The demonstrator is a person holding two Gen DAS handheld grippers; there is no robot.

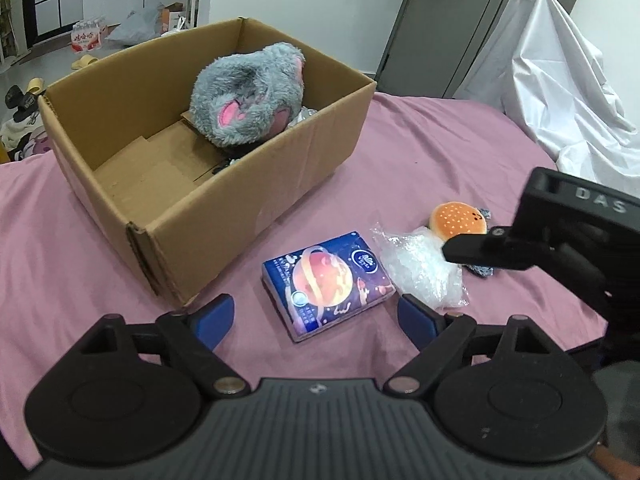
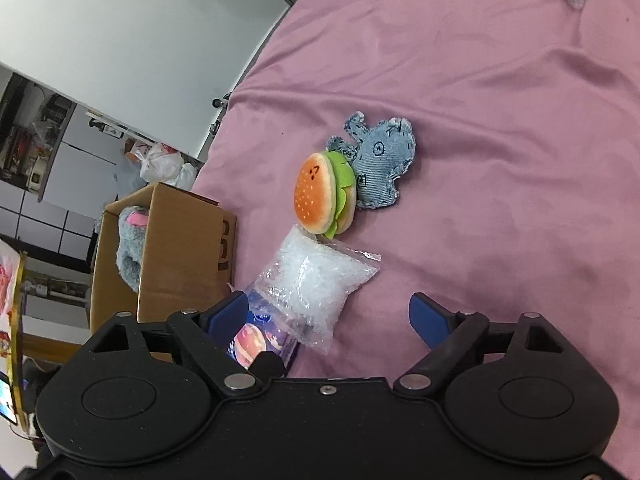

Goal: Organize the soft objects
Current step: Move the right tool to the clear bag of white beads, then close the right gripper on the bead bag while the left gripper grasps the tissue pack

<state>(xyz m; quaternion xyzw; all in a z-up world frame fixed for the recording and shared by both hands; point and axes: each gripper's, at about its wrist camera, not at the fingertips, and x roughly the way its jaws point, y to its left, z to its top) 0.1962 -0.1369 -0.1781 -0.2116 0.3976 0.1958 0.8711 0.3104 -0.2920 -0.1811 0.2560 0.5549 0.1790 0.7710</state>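
The left gripper [image 1: 314, 312] is held wide open and empty above the pink bedcover [image 1: 420, 152], with the blue tissue pack [image 1: 326, 282] lying flat between and just beyond its blue pads, and the cardboard box [image 1: 224, 216] just beside the left pad. The right gripper [image 2: 330, 312] is likewise spread wide with nothing gripped, the clear plastic bag [image 2: 316, 284] lying between its fingers nearer the left one, while the burger plush [image 2: 320, 196] and the denim toy [image 2: 380, 164], touching each other, are found beyond it. Open bedcover is left on the right gripper's right side, the far edge is draped by a white sheet [image 1: 560, 80], and the grey plush [image 1: 248, 96] is seen inside the box, apparently against its far corner.
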